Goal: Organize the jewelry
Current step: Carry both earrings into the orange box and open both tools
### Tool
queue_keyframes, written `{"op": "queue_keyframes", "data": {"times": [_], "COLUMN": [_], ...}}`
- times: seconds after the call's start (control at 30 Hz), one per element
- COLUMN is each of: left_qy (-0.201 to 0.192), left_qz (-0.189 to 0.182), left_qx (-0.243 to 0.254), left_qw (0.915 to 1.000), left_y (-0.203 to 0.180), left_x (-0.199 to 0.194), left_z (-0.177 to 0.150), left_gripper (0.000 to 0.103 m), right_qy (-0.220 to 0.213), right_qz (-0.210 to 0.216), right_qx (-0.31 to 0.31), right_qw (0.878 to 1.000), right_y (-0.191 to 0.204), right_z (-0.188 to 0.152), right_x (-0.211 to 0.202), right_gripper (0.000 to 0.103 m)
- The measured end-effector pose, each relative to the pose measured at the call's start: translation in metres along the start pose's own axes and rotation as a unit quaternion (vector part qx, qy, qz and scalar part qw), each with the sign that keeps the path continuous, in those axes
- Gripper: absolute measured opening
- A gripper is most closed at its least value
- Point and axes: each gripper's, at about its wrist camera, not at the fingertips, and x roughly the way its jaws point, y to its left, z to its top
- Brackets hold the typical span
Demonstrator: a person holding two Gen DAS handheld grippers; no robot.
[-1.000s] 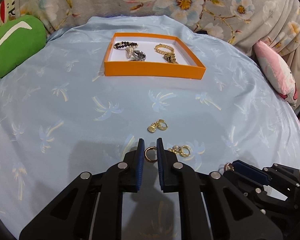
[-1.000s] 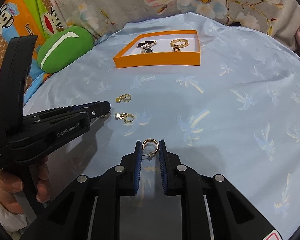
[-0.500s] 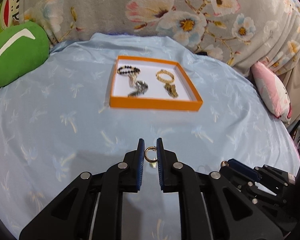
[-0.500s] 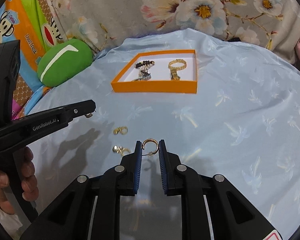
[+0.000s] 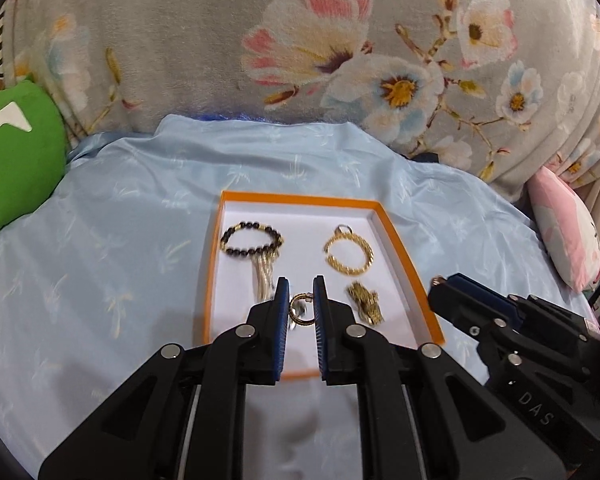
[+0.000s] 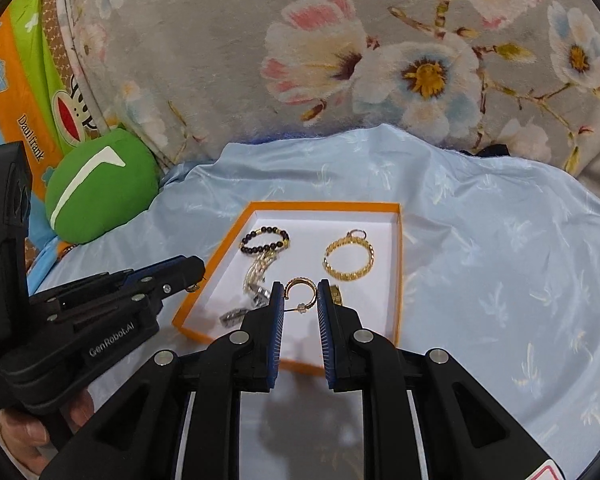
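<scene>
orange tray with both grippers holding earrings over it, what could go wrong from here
1. The right gripper pinches its gold hoop earring only at the fingertips; it could slip and land outside the orange tray.
2. The left gripper holds its small hoop right above the tasselled bead bracelet; dropped there, the two may tangle.
3. Both grippers crowd the tray's near end and could bump each other or its wall.
</scene>
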Motion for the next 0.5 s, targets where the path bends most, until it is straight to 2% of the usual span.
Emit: {"op": "queue_keyframes", "data": {"times": [0.3,0.43,0.5], "left_qy": [0.024,0.024,0.022], "left_qz": [0.007,0.006,0.011], "left_qx": [-0.006,-0.008,-0.009], "left_qw": [0.9997,0.9997,0.9997], "left_y": [0.012,0.017,0.018], "left_x": [0.068,0.080,0.082], "left_z": [0.016,0.016,0.016], "left_gripper": [0.011,0.012,0.018], "right_qy": [0.029,0.031,0.028], "right_qz": [0.000,0.008,0.007], "right_qx": [0.009,0.015,0.017], "right_qw": [1.000,0.999,0.999], "right_y": [-0.007,-0.010,-0.012], "right_z": [0.016,0.015,0.014], "right_x": [0.076,0.088,0.089], "right_gripper": [0.016,0.017,0.018]}}
